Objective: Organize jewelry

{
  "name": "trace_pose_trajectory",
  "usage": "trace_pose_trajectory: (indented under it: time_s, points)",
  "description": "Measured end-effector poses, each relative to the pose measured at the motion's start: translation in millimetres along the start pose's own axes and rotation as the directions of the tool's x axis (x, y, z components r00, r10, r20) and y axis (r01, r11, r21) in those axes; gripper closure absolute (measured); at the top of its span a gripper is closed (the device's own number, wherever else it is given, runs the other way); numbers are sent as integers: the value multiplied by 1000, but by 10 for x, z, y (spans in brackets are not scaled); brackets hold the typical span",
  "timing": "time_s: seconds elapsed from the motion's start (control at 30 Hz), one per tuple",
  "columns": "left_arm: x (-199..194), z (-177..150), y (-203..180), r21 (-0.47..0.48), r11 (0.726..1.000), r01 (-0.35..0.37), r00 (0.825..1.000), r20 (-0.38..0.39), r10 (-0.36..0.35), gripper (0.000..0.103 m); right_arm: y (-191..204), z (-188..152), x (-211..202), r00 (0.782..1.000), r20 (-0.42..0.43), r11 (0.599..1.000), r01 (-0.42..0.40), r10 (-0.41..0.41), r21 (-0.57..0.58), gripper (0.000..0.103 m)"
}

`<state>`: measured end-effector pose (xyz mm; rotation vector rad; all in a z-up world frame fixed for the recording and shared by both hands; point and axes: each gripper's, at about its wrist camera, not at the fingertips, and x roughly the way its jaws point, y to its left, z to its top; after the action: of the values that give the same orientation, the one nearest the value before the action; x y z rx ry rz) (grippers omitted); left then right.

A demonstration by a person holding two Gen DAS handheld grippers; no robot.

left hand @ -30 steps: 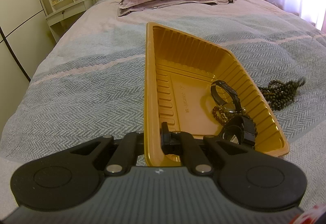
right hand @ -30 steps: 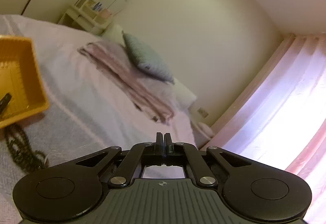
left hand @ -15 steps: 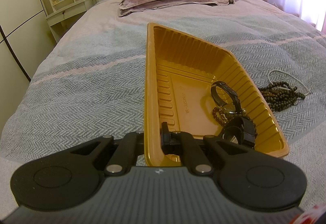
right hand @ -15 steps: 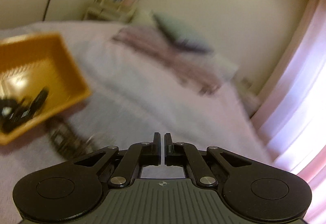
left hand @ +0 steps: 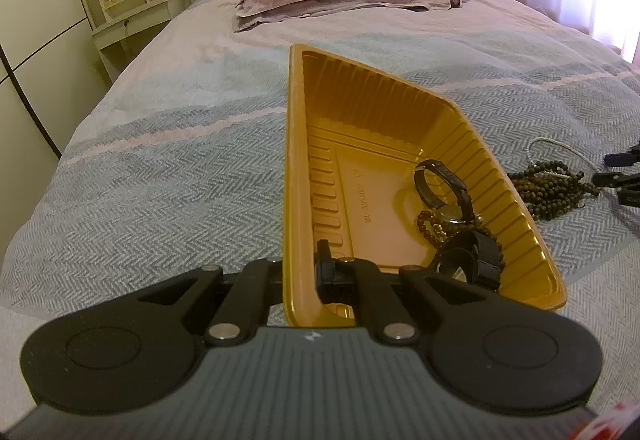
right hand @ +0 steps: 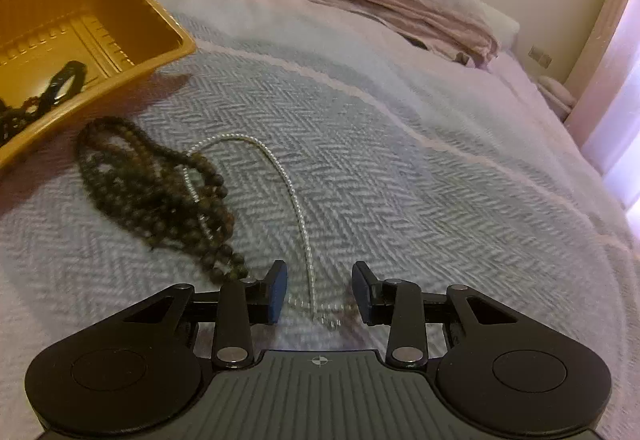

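Two strands lie beside the gold tray (right hand: 168, 39): dark bead necklace (right hand: 160, 191), limp and heavy; white chain (right hand: 296, 207), thin and slippery. Right gripper (right hand: 320, 290) spread over chain's near end—pinch there. Left gripper (left hand: 300, 272) clamps tray wall.

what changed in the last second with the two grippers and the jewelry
The right gripper swung down from facing the wall to the bed and opened, its fingers now straddling the white bead necklace beside the dark wooden bead strand. Nothing was grasped or released. The left gripper stayed shut on the rim of the yellow plastic tray; the watches inside haven't moved.
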<state>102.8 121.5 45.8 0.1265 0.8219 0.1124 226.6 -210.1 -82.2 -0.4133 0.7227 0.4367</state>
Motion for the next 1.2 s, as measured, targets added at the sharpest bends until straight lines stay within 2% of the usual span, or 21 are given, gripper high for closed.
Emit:
trace_pose_trajectory:
  time_s: [0.07, 0.1, 0.2, 0.27, 0.33, 0.47, 0.53, 0.7, 0.8, 0.9, 0.97, 1.03, 1.2]
  points:
    - [0, 0, 3, -2, 1000, 0, 1000, -1, 0, 99, -20, 25, 91, 1000, -15, 1000, -22, 23, 5, 85]
    - [0, -2, 5, -2, 1000, 1, 1000, -2, -1, 99, -23, 34, 104, 999, -26, 999, -35, 35, 5, 101]
    - [0, -3, 3, -1, 1000, 1, 1000, -2, -1, 99, 21, 71, -7, 1000, -22, 1000, 4, -4, -31, 101]
    - [1, -3, 1, -1, 1000, 0, 1000, -1, 0, 99, -7, 95, -206, 997, 29, 997, 69, -68, -32, 101]
    - [2, -6, 2, -2, 1000, 1, 1000, 0, -1, 99, -75, 139, -476, 984, 96, 988, 154, -152, -19, 101]
    - [0, -6, 1, -2, 1000, 1, 1000, -1, -1, 99, -193, 251, -985, 928, 220, 950, 312, -301, -15, 101]
    - [-1, -7, -3, -4, 1000, 1, 1000, 0, -1, 99, -262, 317, -1213, 897, 271, 932, 361, -348, 1, 101]
    - [6, -9, -7, -6, 1000, 2, 1000, 1, -2, 99, -316, 478, -1677, 813, 390, 890, 454, -432, 40, 101]
    - [9, -13, -4, -6, 1000, 3, 1000, 2, -3, 99, -303, 548, -1879, 772, 440, 873, 484, -460, 64, 101]
    - [8, -15, -4, -6, 1000, 4, 1000, 3, -4, 99, -307, 577, -1993, 753, 466, 869, 489, -465, 76, 101]
    - [7, -15, -5, -7, 1000, 4, 1000, 4, -4, 99, -295, 591, -1989, 758, 464, 872, 485, -458, 67, 101]
    - [4, -14, -7, -9, 1000, 4, 1000, 5, -4, 99, -320, 607, -1946, 785, 445, 889, 453, -431, 63, 101]
    - [-2, -20, -3, -9, 1000, 6, 1000, 8, -6, 99, -314, 471, -1726, 897, 314, 949, 309, -312, 59, 101]
